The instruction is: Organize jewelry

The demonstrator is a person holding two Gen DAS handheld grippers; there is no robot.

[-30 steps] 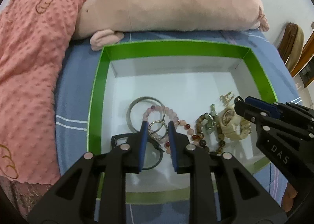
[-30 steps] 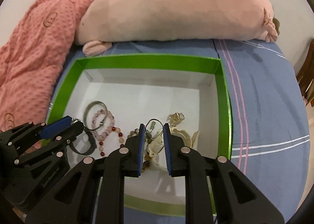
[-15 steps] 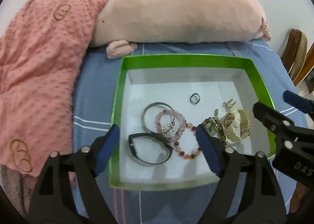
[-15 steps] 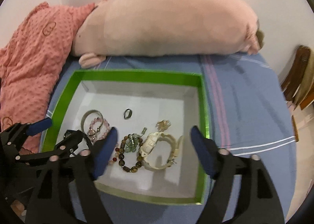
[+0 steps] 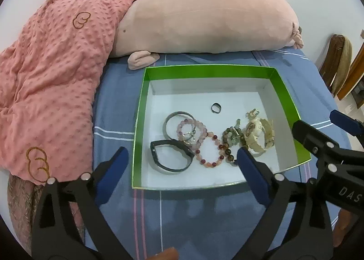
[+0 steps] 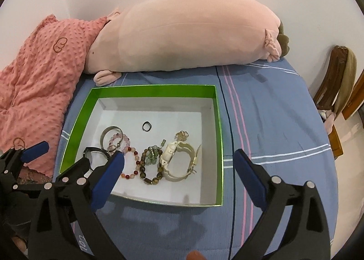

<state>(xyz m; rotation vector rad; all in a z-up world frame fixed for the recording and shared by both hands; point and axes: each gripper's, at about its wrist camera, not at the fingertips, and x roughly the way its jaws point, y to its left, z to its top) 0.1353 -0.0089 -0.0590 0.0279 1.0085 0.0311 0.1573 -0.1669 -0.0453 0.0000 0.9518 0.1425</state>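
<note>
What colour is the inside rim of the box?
Bright green rim, with a white floor; it shows best in the left wrist view.

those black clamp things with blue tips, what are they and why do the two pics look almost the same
They are hand-held grippers, one in each of a person's hands, each carrying a wide-angle camera looking along its fingers. One picture comes from the left gripper, the other from the right gripper, so both show the same bed. On it sits a green box holding a cream watch, beaded bracelets, a black band and a small ring. Both grippers' jaws are opening, with nothing between them.
</note>
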